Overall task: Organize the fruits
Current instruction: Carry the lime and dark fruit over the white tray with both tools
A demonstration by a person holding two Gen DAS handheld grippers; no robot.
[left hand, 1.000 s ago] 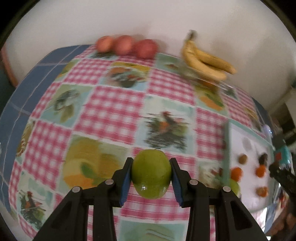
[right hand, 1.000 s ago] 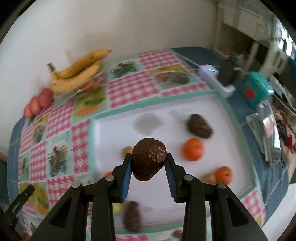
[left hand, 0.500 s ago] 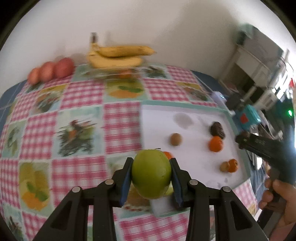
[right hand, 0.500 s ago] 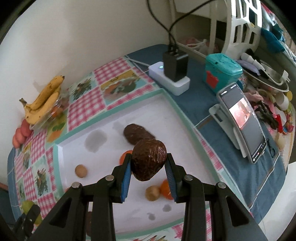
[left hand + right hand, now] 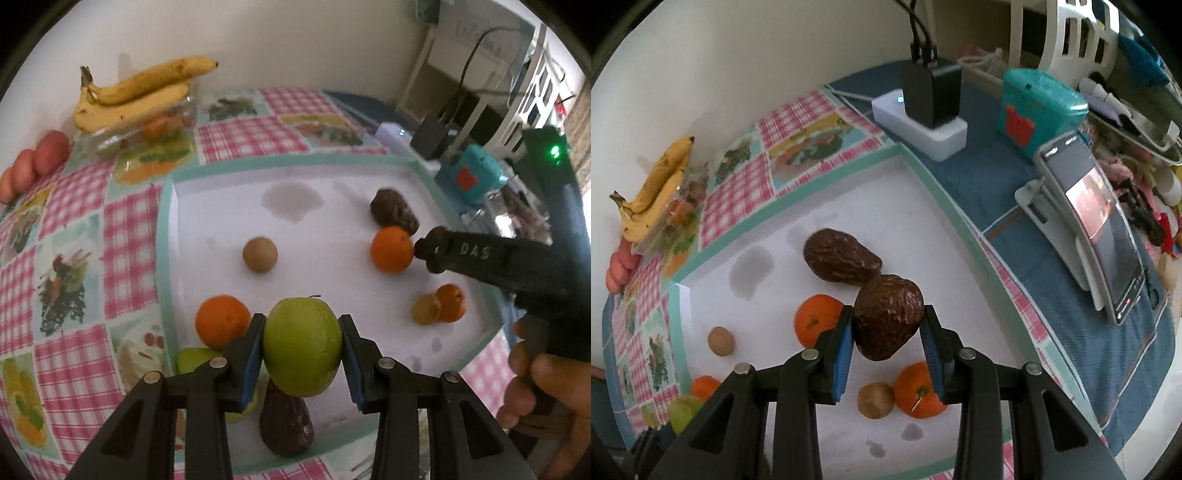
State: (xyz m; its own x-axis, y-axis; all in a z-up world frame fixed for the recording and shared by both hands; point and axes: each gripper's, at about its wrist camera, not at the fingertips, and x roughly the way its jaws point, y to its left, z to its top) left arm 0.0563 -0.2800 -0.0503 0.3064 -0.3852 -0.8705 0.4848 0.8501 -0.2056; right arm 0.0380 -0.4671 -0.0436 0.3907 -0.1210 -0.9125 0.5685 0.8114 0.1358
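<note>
left wrist: left tool (image 5: 302, 360) clamps green fruit (image 5: 302, 346) over tray (image 5: 164, 236); right tool (image 5: 888, 338) grips brown avocado (image 5: 888, 322).

Bare tray (image 5: 332, 206) centre between scattered fruit — dark avocado (image 5: 842, 262); orange (image 5: 816, 323) just ahead

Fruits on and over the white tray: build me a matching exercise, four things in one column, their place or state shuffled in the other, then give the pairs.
Things:
1. green apple
2. dark avocado
3. bananas
4. phone

Places or states:
A. propped on a stand, right of the tray
B. clamped in the right gripper
C. lying on a clear container by the wall
D. clamped in the left gripper

Pairs: 1-D, 2-B, 3-C, 4-A
</note>
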